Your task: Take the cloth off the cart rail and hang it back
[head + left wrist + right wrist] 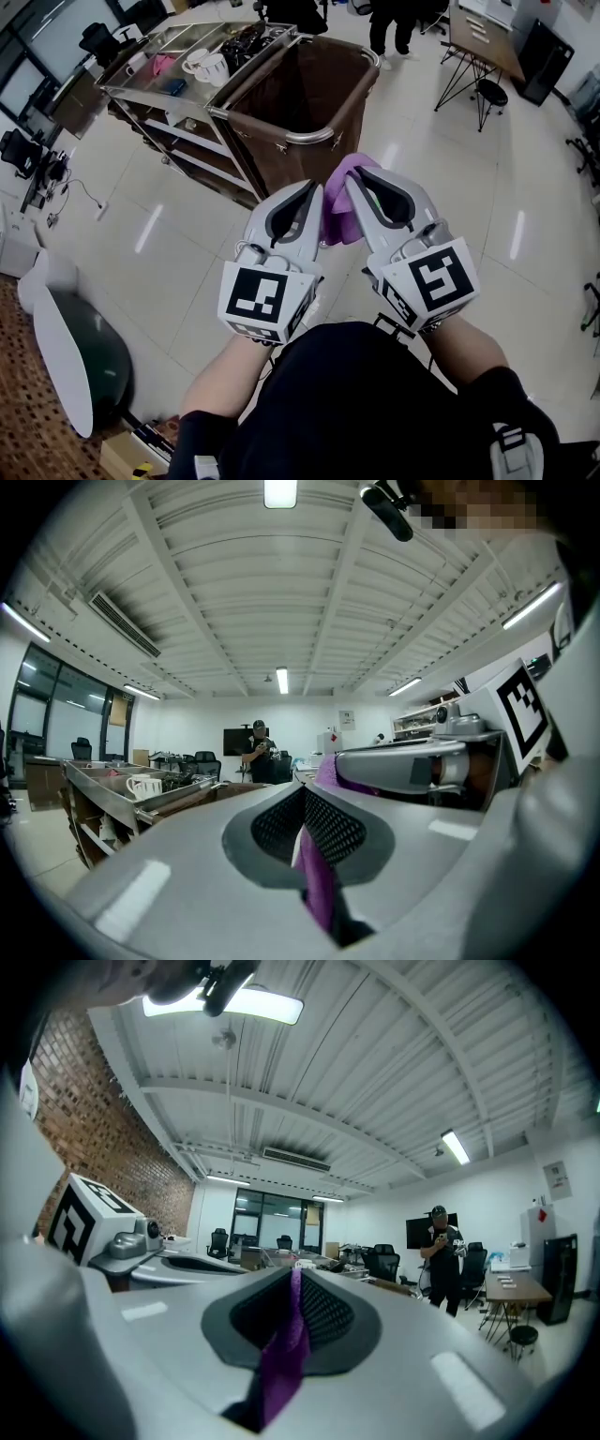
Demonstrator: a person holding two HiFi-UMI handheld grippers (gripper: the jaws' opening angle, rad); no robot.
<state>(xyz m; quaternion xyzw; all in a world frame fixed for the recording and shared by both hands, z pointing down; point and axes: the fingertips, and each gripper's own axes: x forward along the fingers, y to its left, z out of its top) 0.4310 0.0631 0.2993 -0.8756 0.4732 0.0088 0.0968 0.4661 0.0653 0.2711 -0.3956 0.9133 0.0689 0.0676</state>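
Office floor [469,216], glossy pale tile; cart [291,94] with brown bag and steel rail [314,137] ahead. Left hand-held gripper [308,191]: jaws closed on purple cloth [337,214]. Right hand-held gripper [361,180]: jaws clamped on the same cloth. Cloth bunched between both, just before the rail.

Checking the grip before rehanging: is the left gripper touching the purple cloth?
Touching. The left gripper view shows the purple cloth pinched between the closed jaws of the left gripper.
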